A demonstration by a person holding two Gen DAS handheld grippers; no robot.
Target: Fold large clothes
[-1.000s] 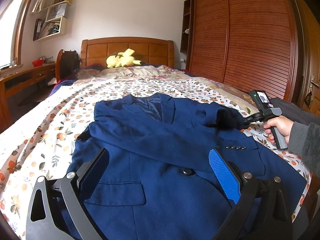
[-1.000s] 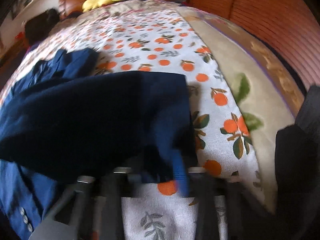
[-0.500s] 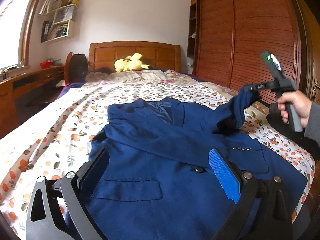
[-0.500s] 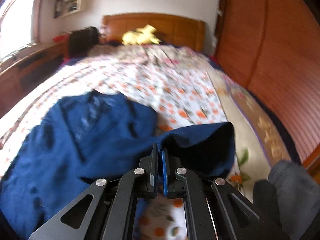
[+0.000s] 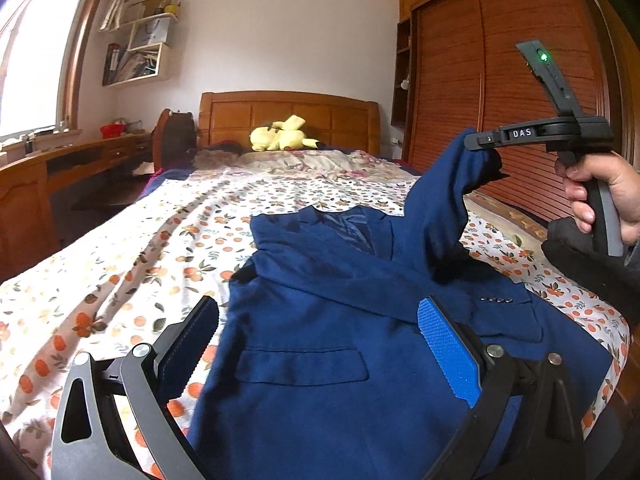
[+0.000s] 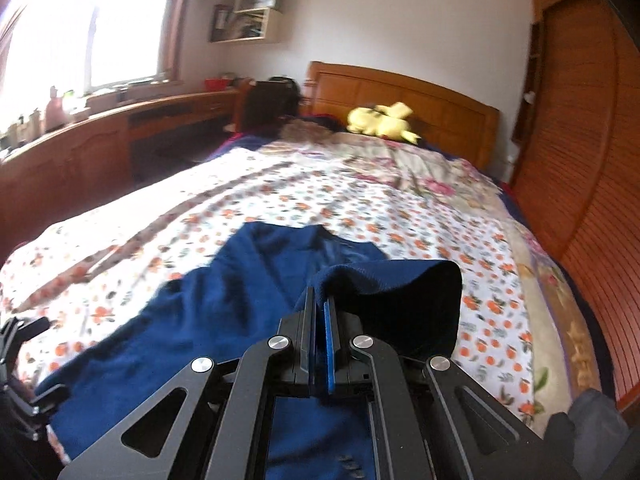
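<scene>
A: Where is the jacket (image 5: 360, 320)?

B: On the bed (image 5: 132, 248), spread front up on the orange-print sheet, collar toward the headboard (image 5: 288, 116). It covers the foot half of the bed, toward the wardrobe (image 5: 500, 92) side.

A: All of it flat?

B: No. One sleeve (image 5: 444, 216) rises off the bed on the wardrobe side, up to the right gripper (image 5: 476, 142).

A: And that gripper?

B: Clamped tight on the sleeve's end. In its own view the pads meet with blue cloth pinched between them, the sleeve draping over their tips. A hand (image 5: 608, 196) grips its handle.

A: The left gripper (image 5: 316, 344)?

B: Gaping wide above the jacket's lower front, near the pocket flap (image 5: 300, 364), holding nothing.
</scene>
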